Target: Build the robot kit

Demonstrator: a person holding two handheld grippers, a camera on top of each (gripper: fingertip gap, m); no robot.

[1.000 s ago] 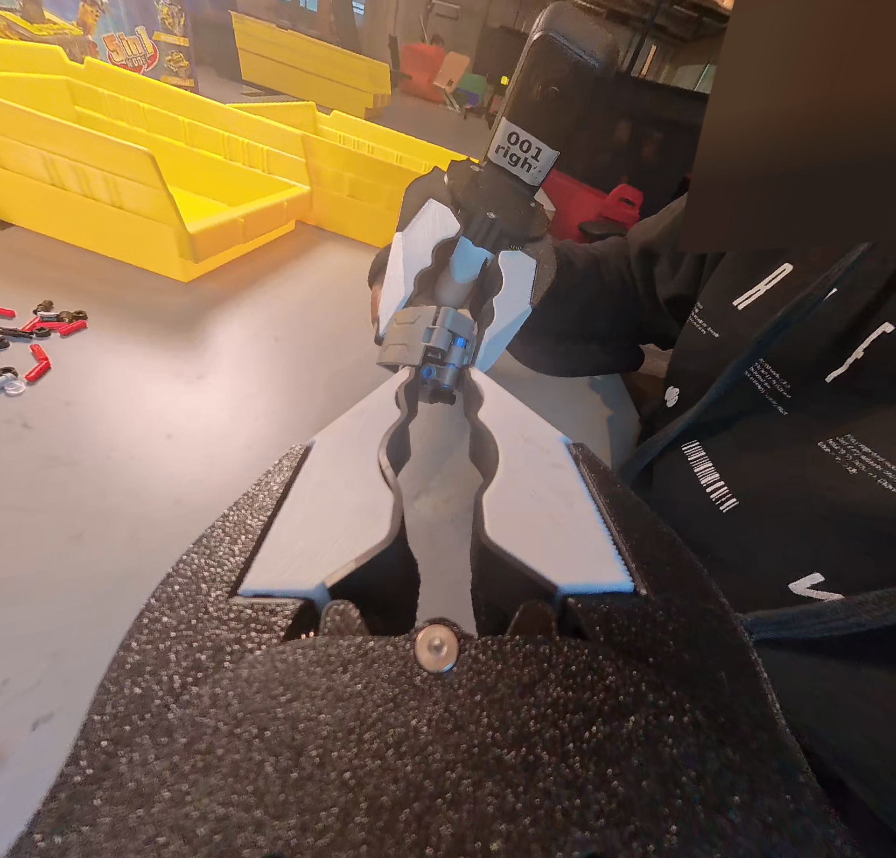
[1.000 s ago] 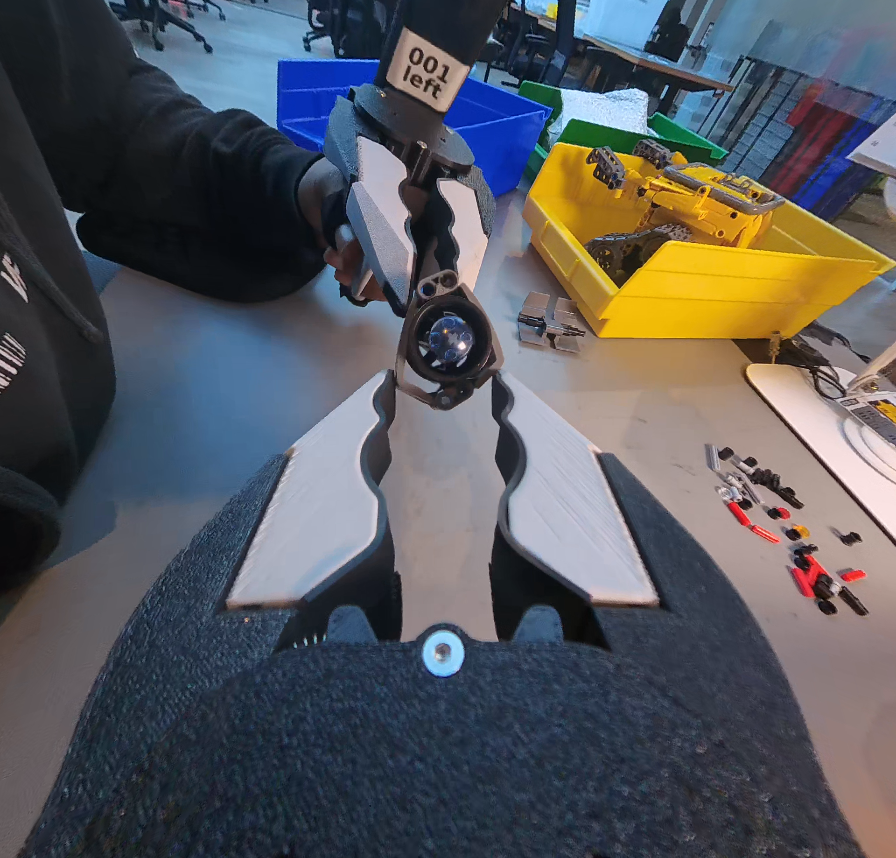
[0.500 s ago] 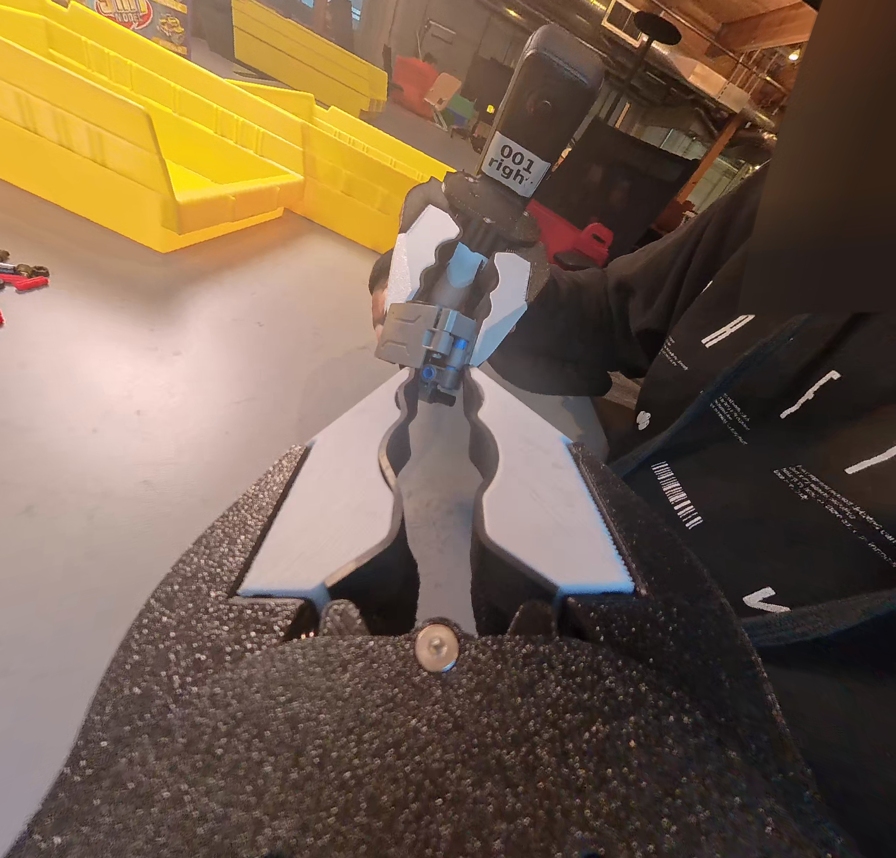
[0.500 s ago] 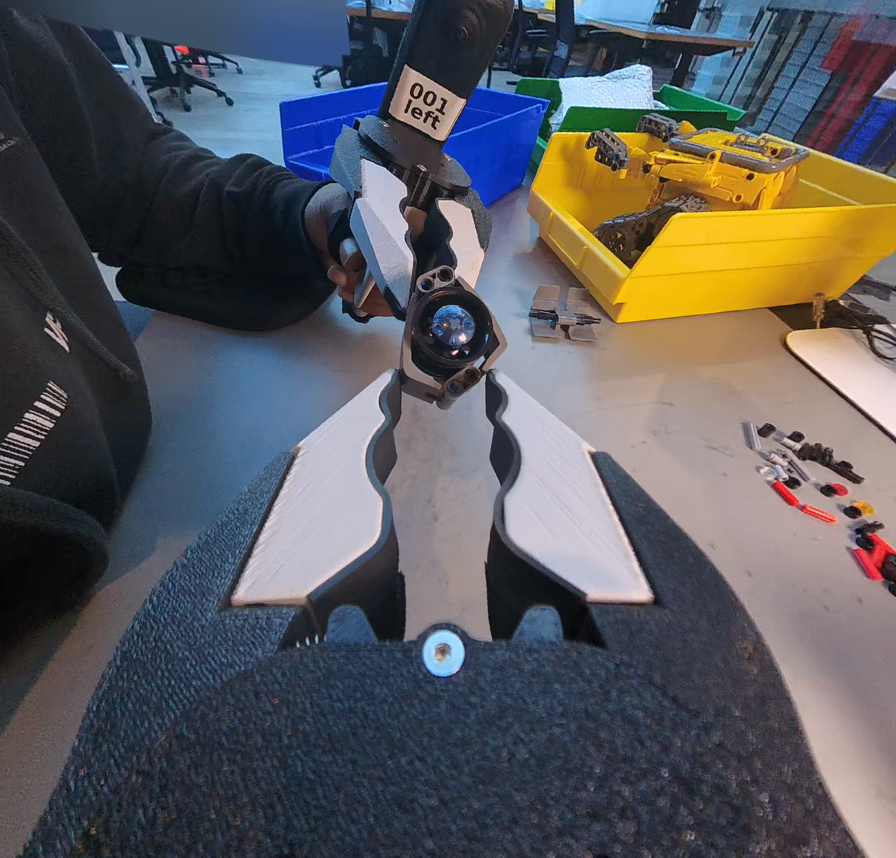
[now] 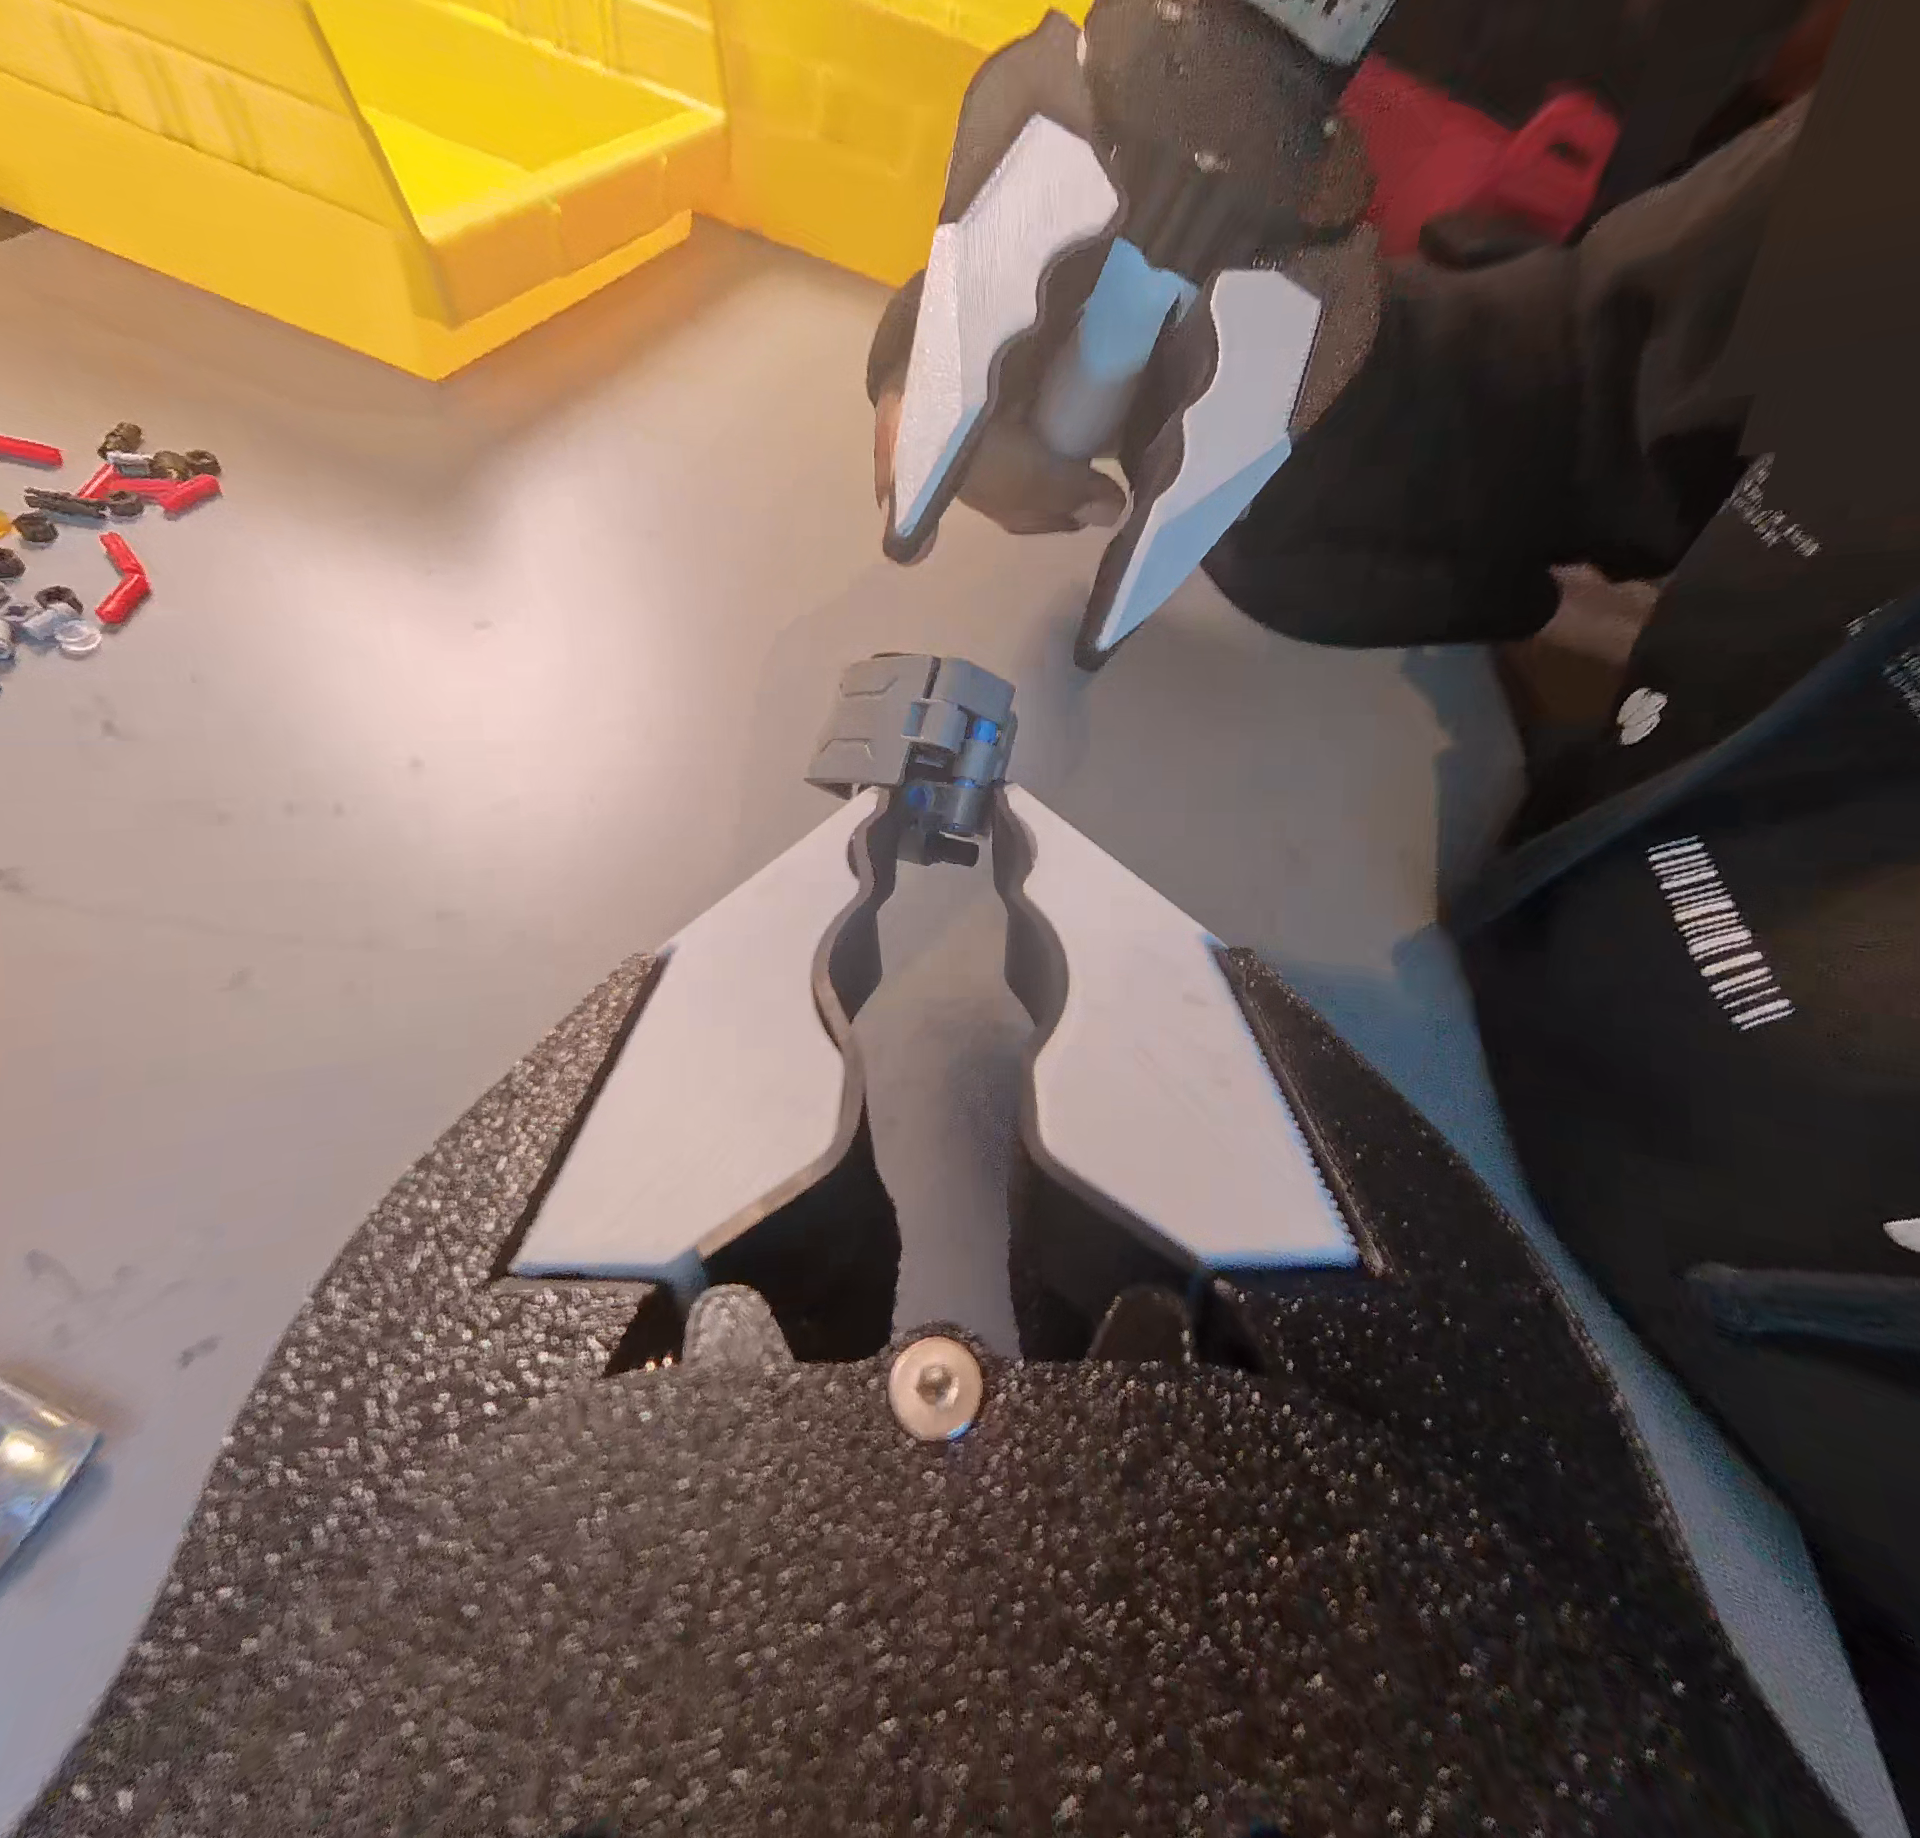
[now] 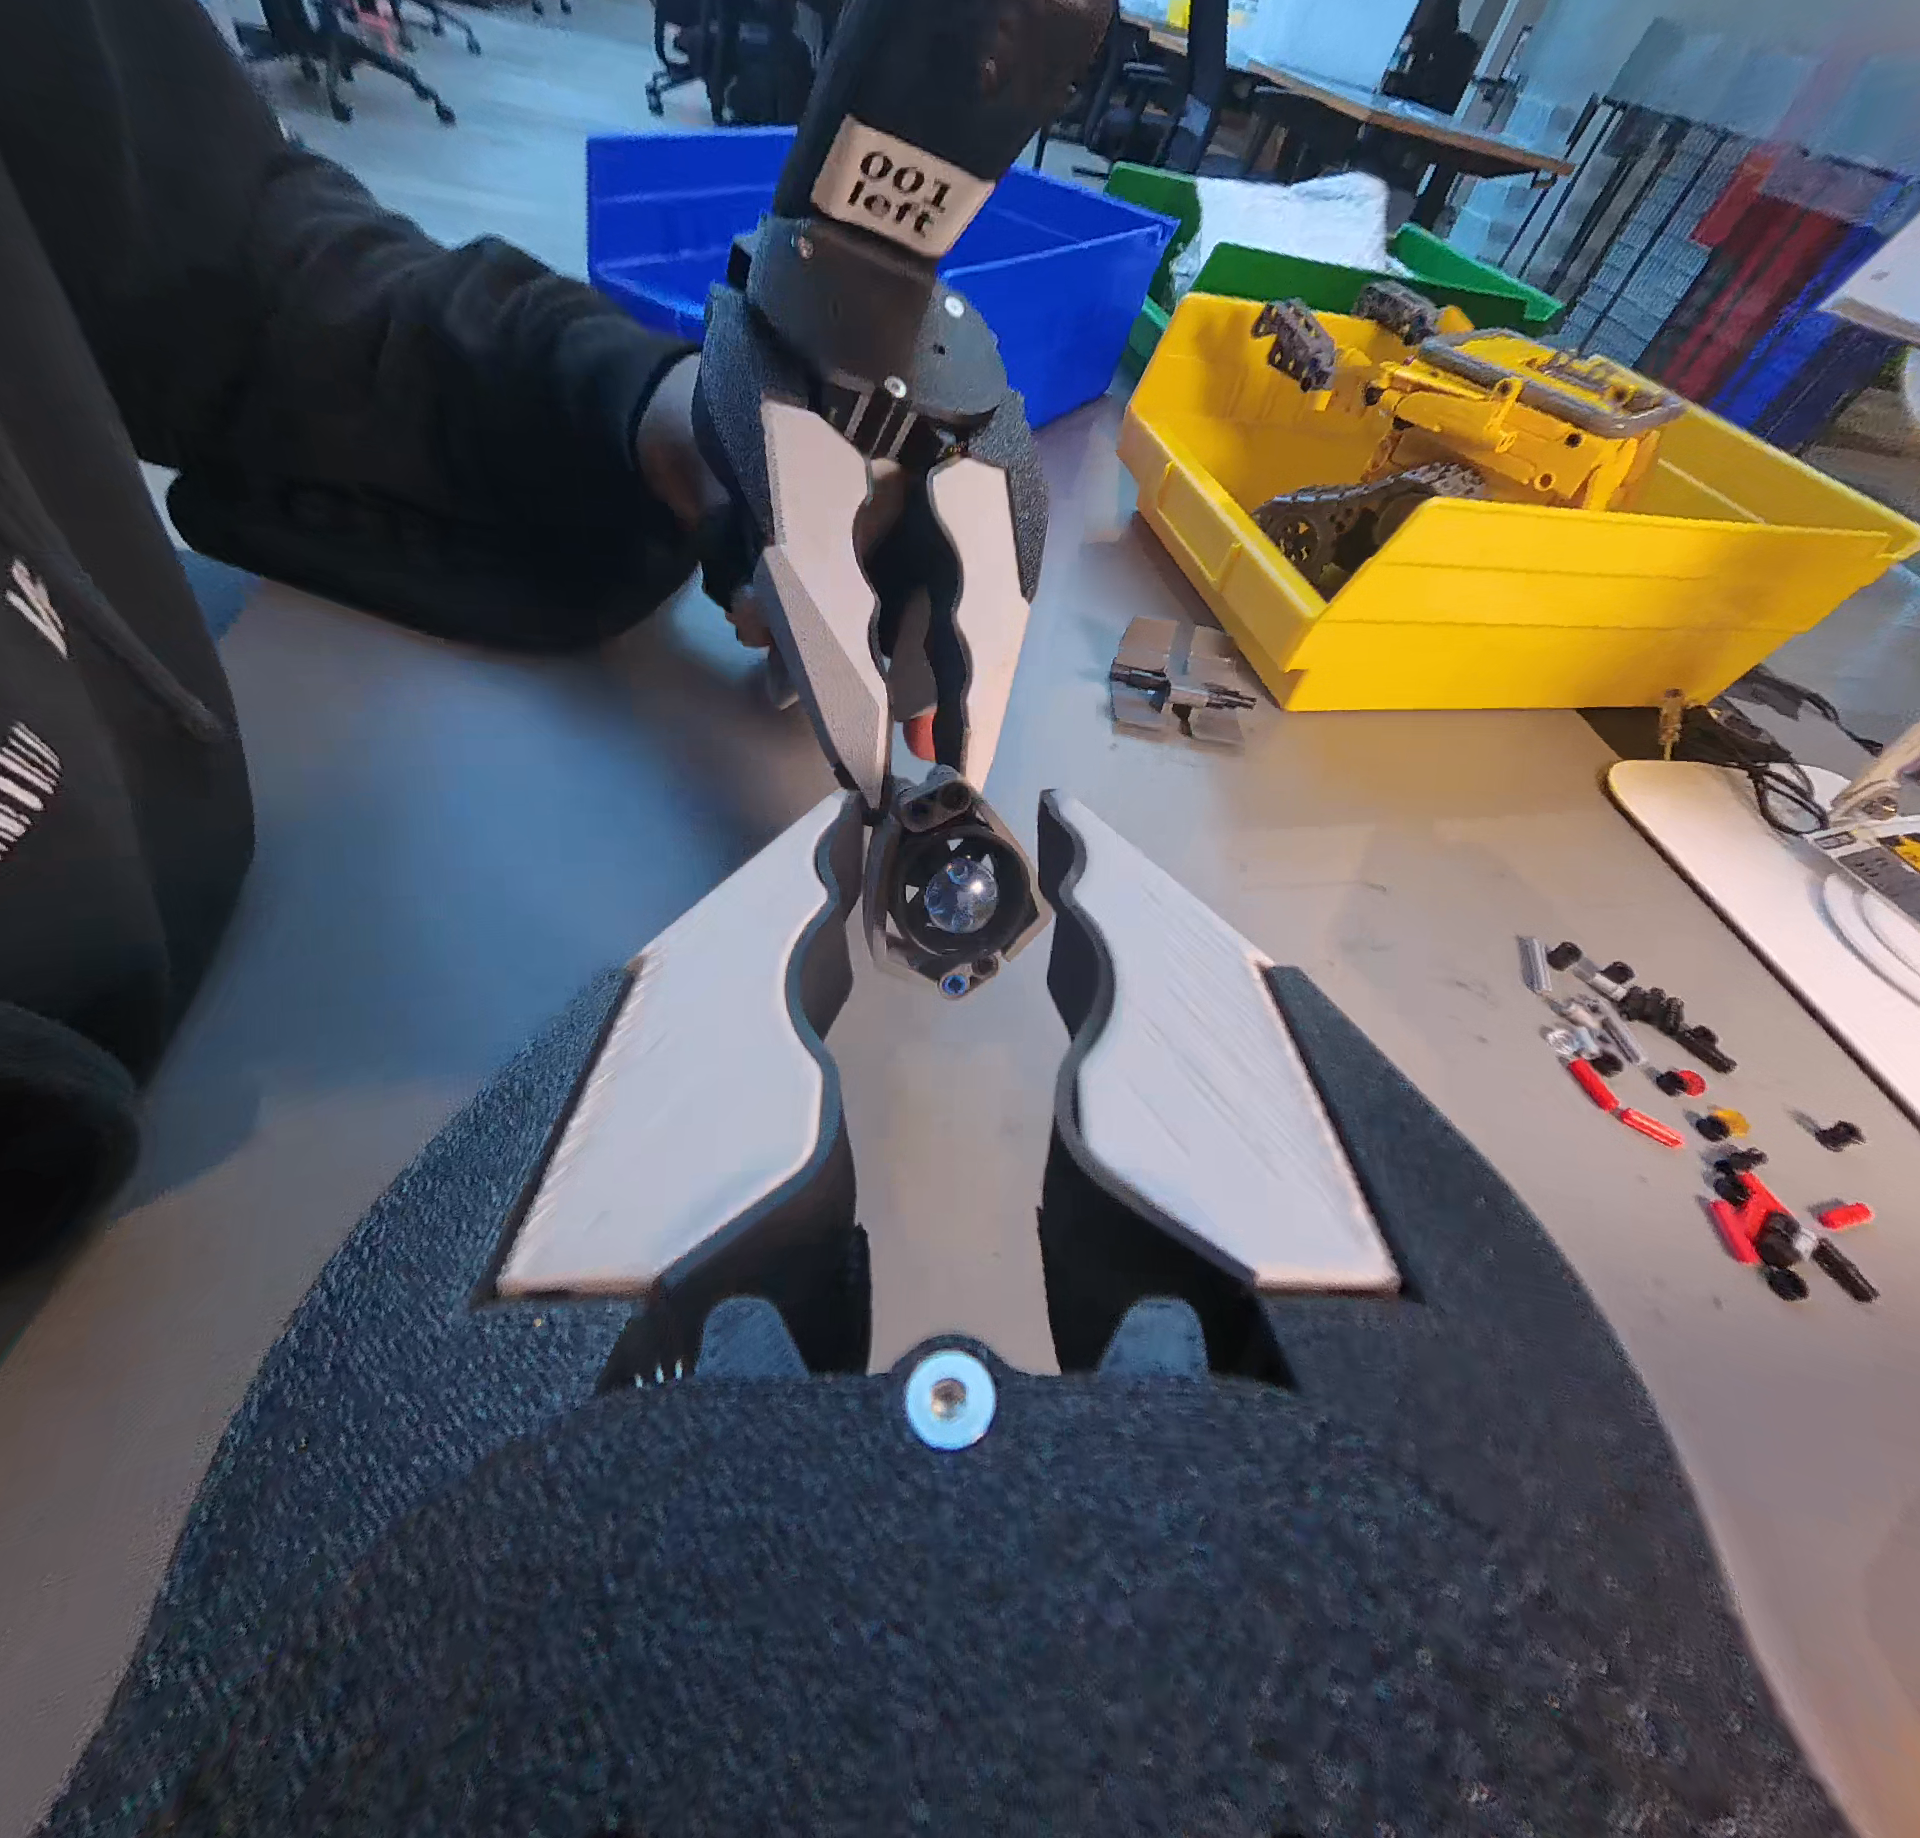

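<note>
A small grey brick assembly with blue pins and a round clear lens hangs above the grey table. My left gripper is shut on its near end. In the right wrist view the left gripper reaches in from above and pinches the top of the assembly. My right gripper is open, with the assembly showing between its spread fingers. In the left wrist view the right gripper is open just beyond the assembly and does not touch it.
Yellow bins stand at the back left. A yellow bin holds a yellow tracked model, with blue and green bins behind. Small red and black parts and a grey piece lie on the table. A person's black sleeves flank both grippers. Only a small space, under 4 cm, lies between the two pairs of fingers.
My right gripper has opened, let go of the assembly and drawn back a little. My left gripper keeps hold of it and has tilted down towards the table.
</note>
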